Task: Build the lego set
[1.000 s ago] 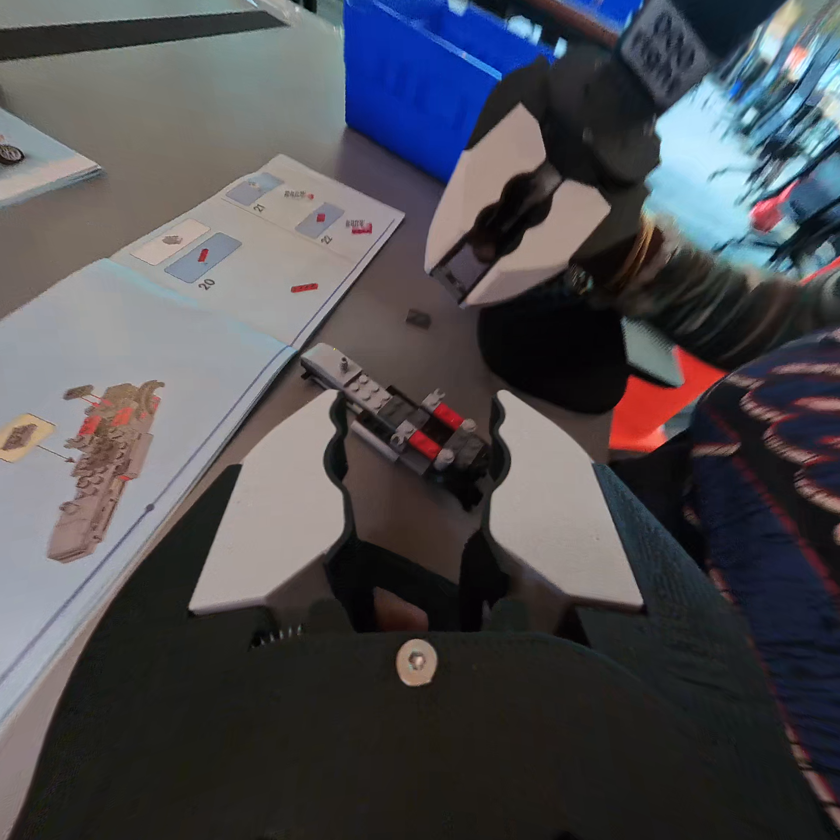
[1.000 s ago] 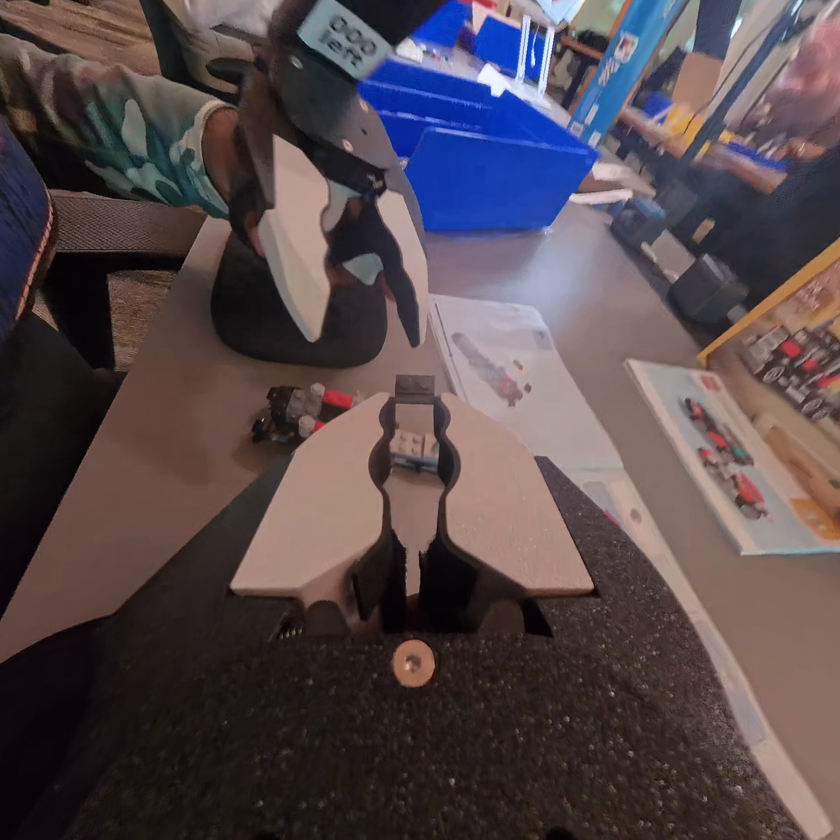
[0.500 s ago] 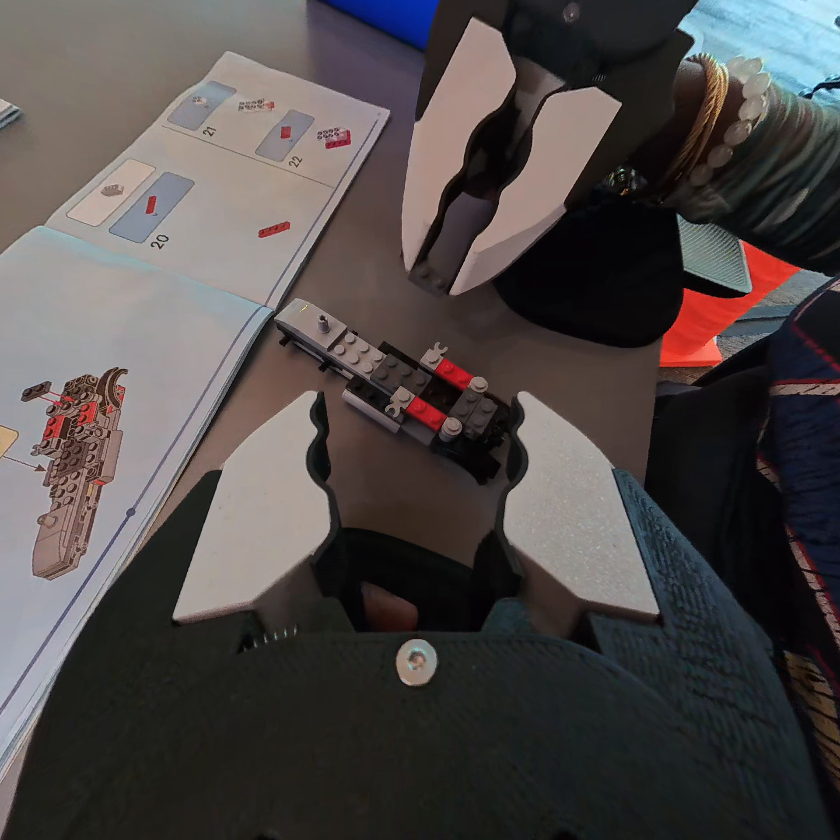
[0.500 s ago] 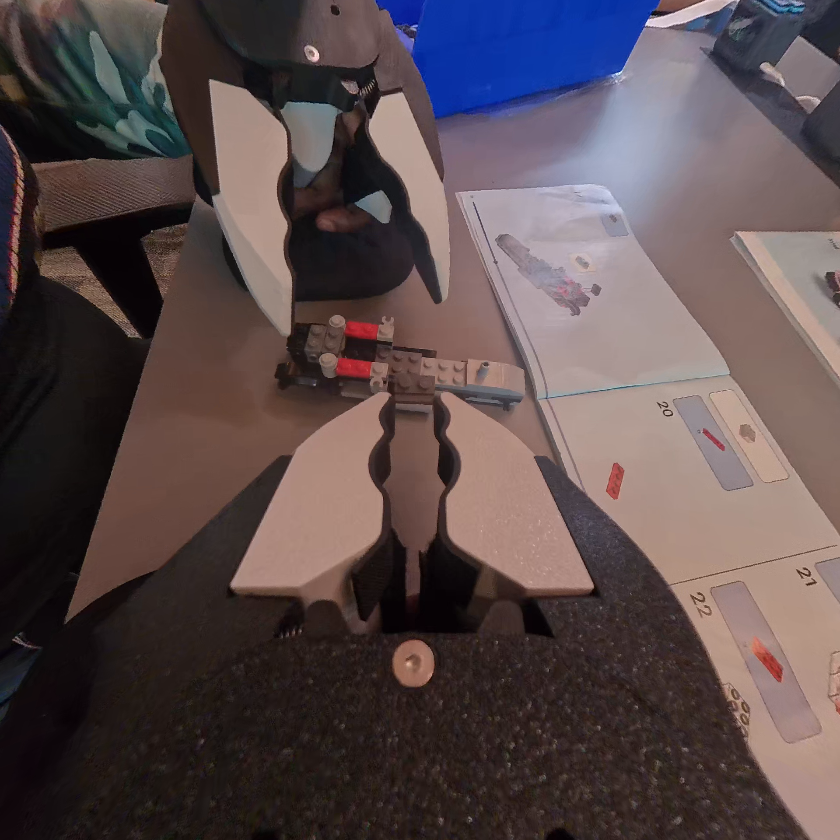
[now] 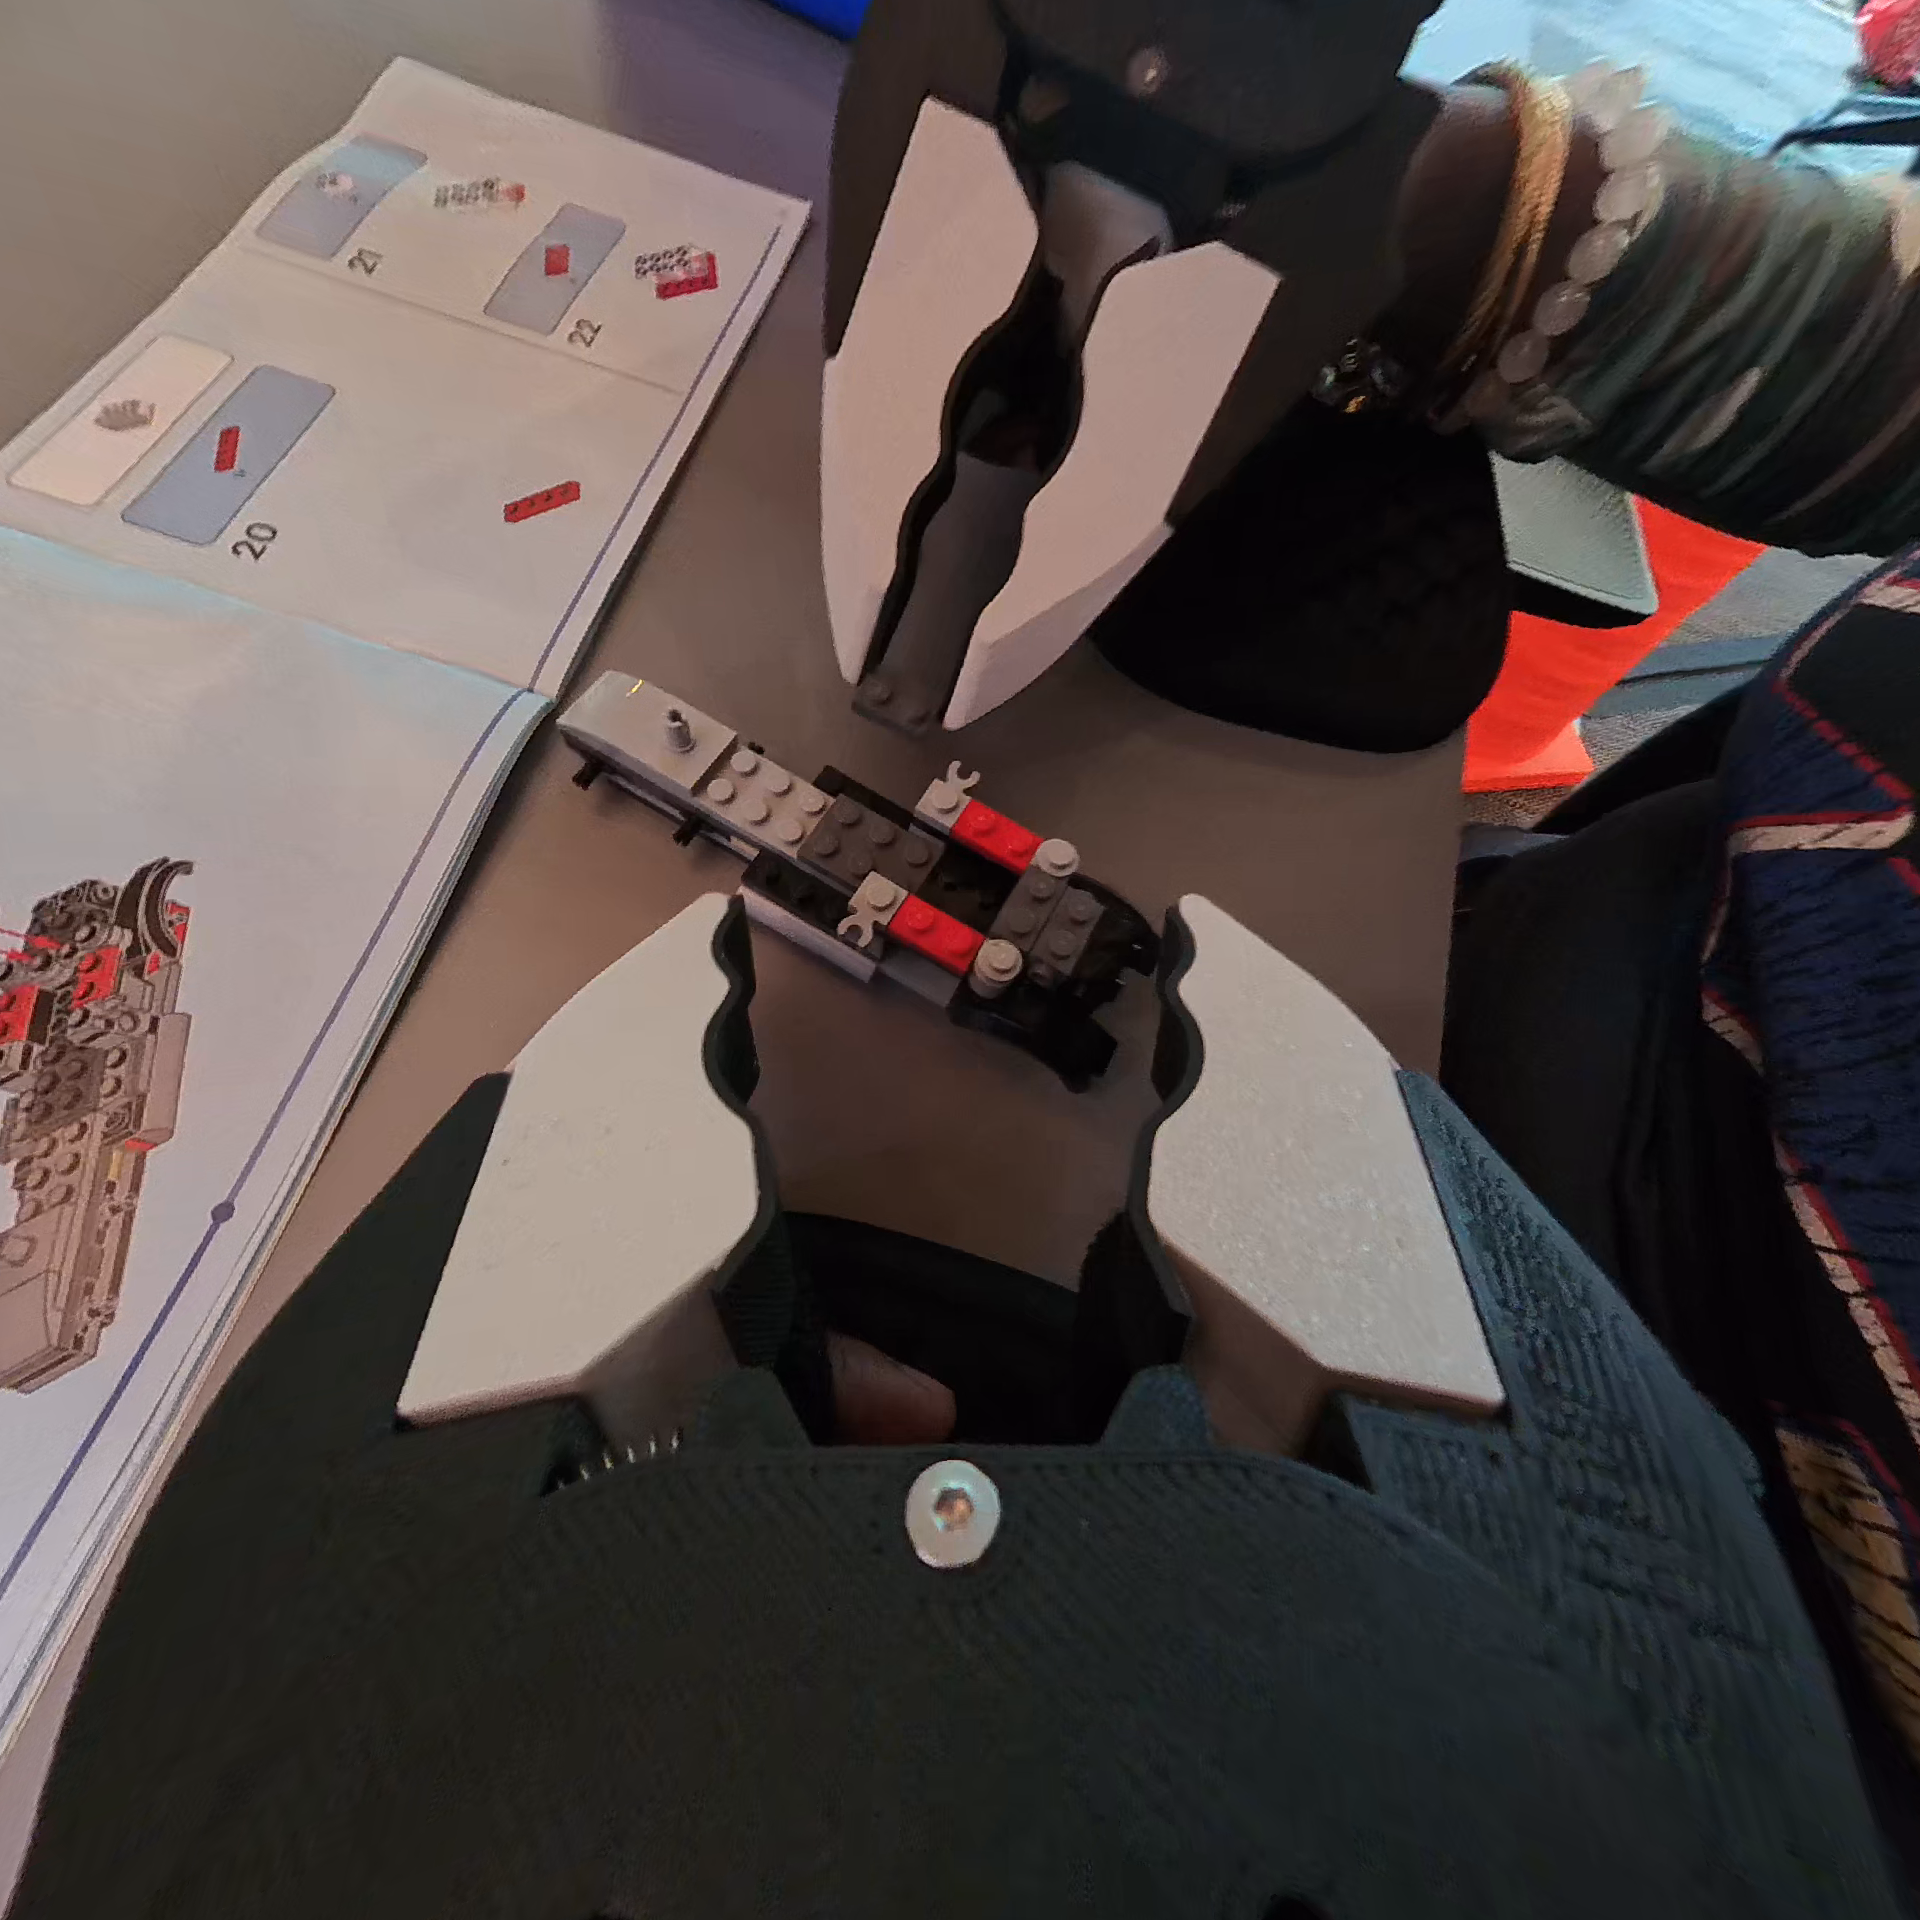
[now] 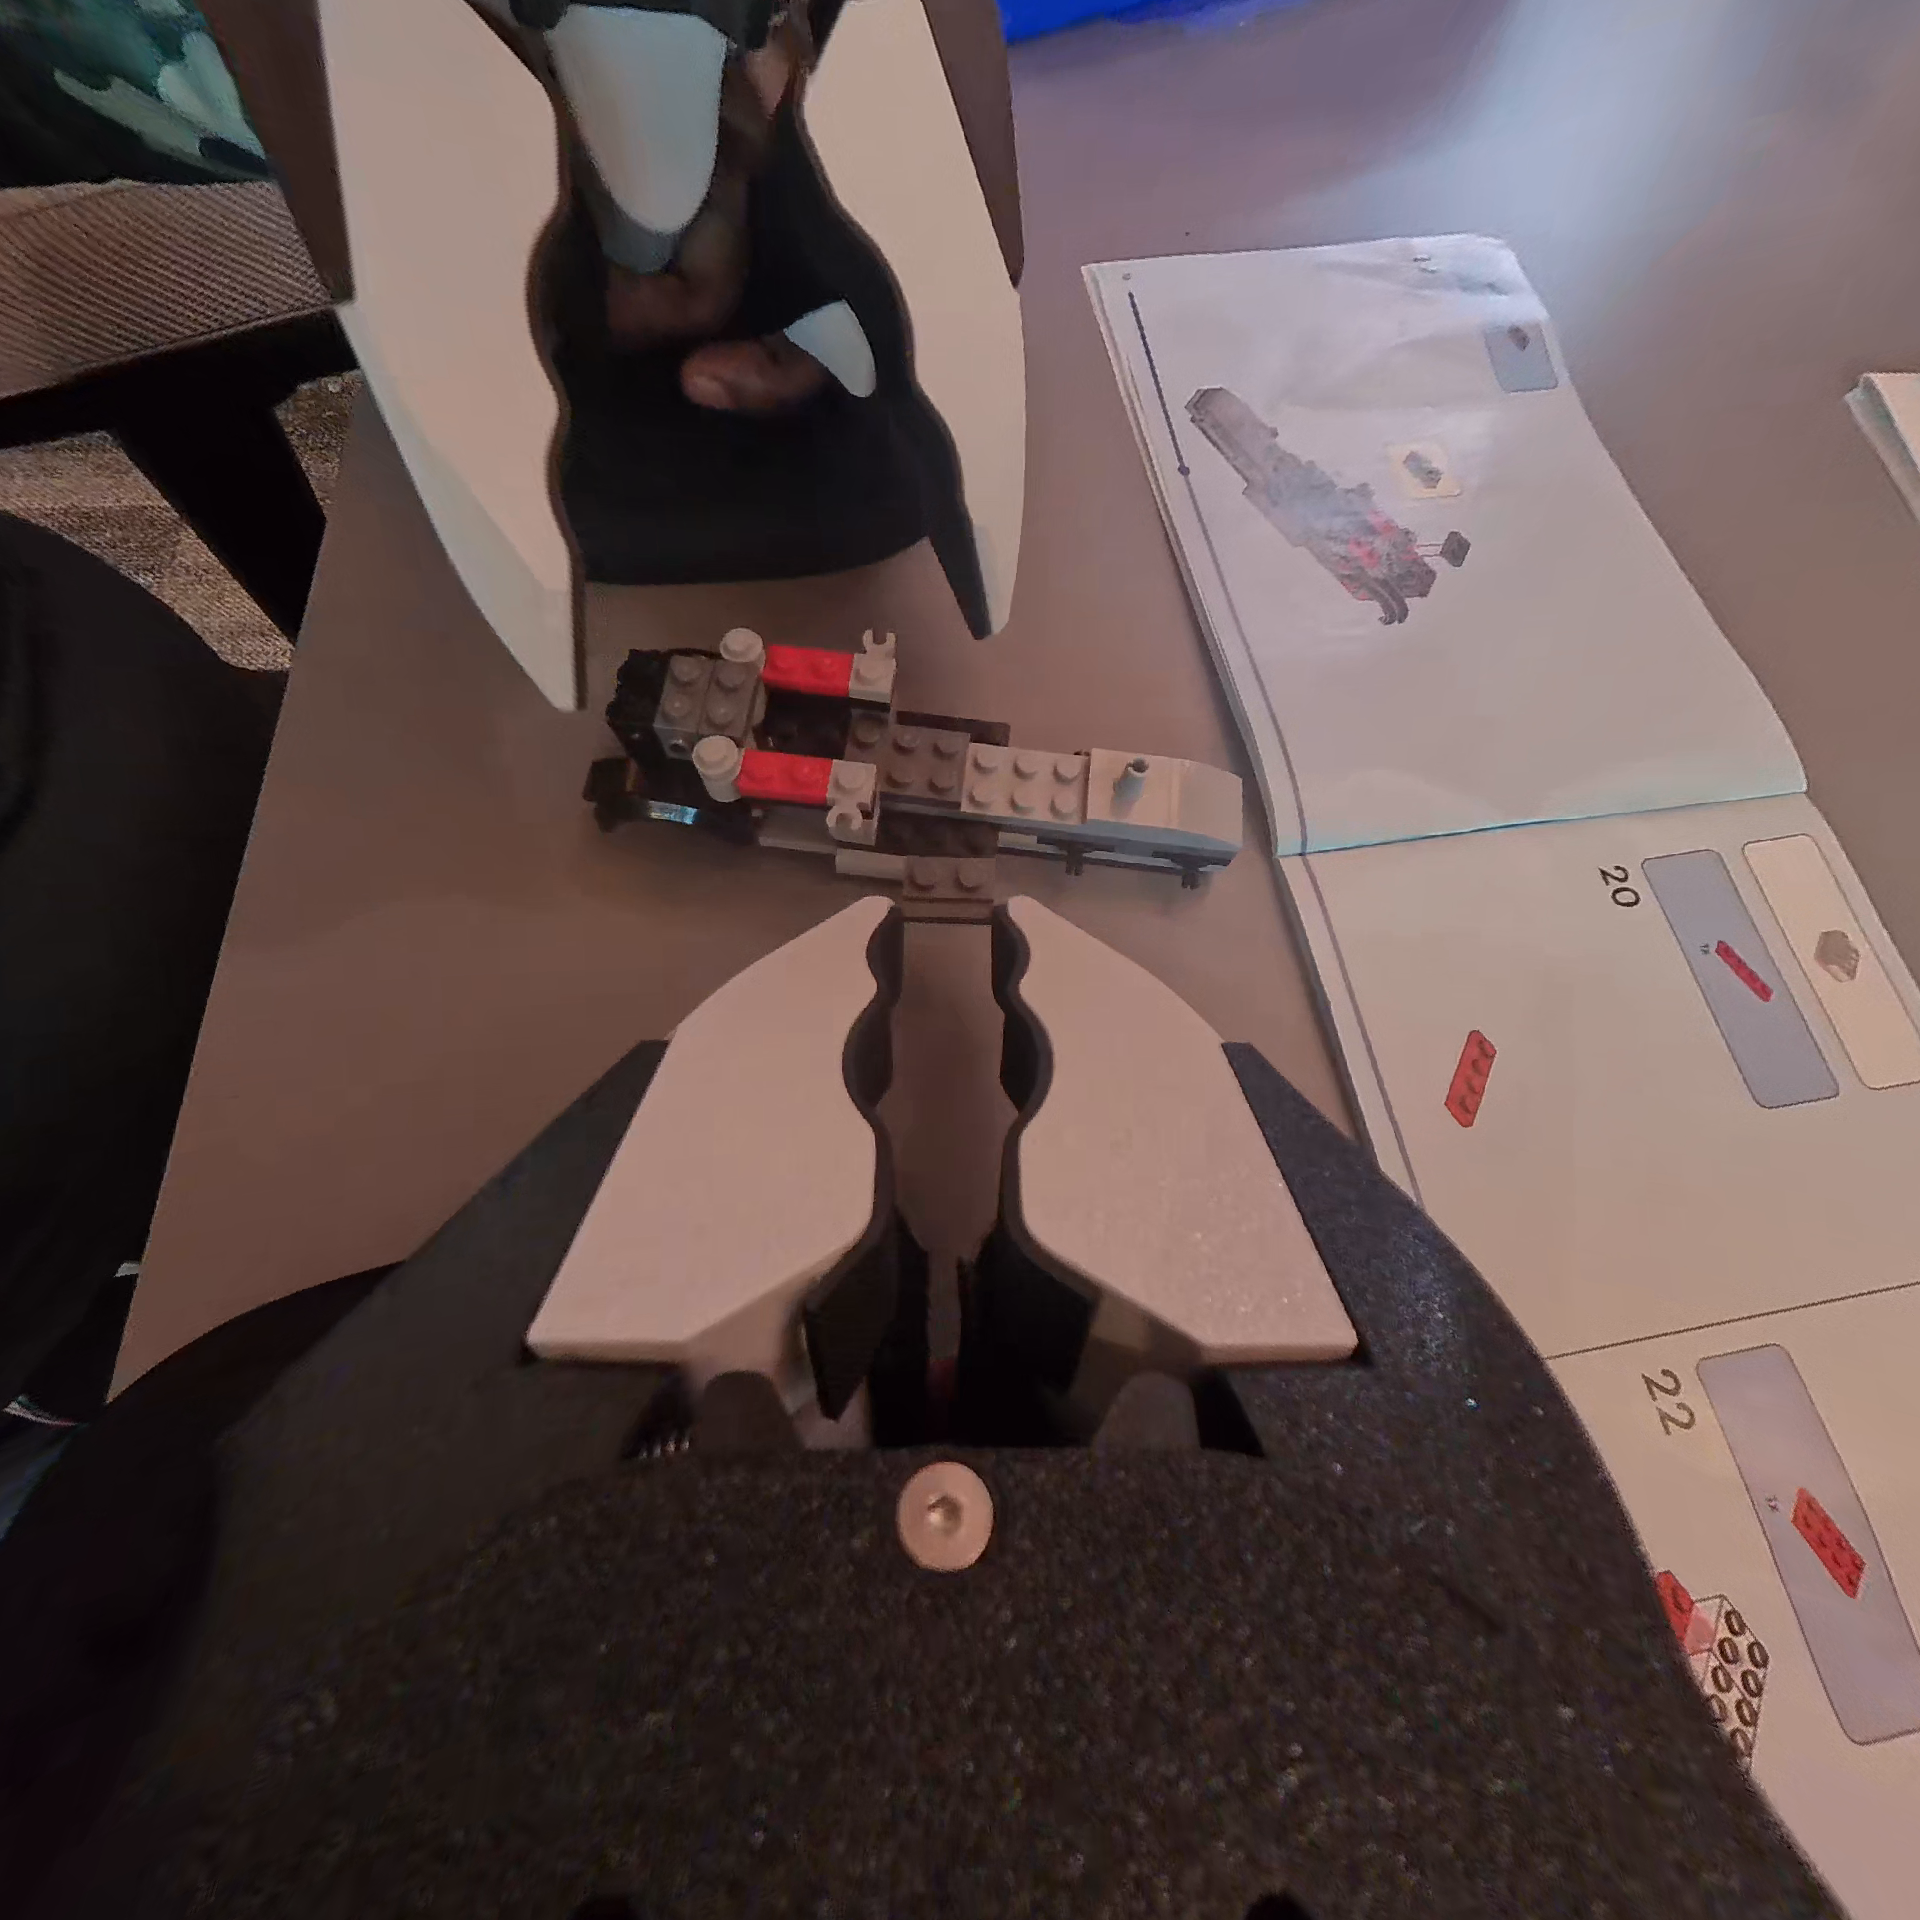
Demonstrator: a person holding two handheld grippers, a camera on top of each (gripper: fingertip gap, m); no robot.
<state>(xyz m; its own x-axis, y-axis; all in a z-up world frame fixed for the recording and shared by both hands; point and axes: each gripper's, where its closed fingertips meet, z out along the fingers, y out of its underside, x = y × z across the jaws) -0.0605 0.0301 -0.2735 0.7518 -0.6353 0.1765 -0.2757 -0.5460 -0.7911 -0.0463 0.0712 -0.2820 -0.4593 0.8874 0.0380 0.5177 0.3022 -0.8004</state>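
A long grey, black and red lego model [image 5: 862, 862] lies on the grey table; it also shows in the right wrist view [image 6: 914, 769]. My left gripper [image 5: 951, 925] is open, its fingertips on either side of the model's black rear end, just above it. My right gripper [image 6: 943, 906] is shut on a small dark grey plate [image 6: 945, 883] and holds it just in front of the model's middle. In the left wrist view the right gripper [image 5: 902, 696] comes down from above with the plate [image 5: 894, 701] at its tips.
An open instruction booklet [image 5: 312, 582] lies beside the model, with a loose red brick [image 5: 541, 502] on its page; the brick also shows in the right wrist view [image 6: 1470, 1077]. A black rounded object [image 5: 1309, 623] sits behind the model. The table edge runs near a person's dark clothing [image 5: 1766, 935]. Across from one pair of fingers to the other is roughly 5 centimetres.
My right gripper has carried the dark grey plate down and closer to the model's middle. My left gripper has opened wider and dropped nearer the model's rear end.
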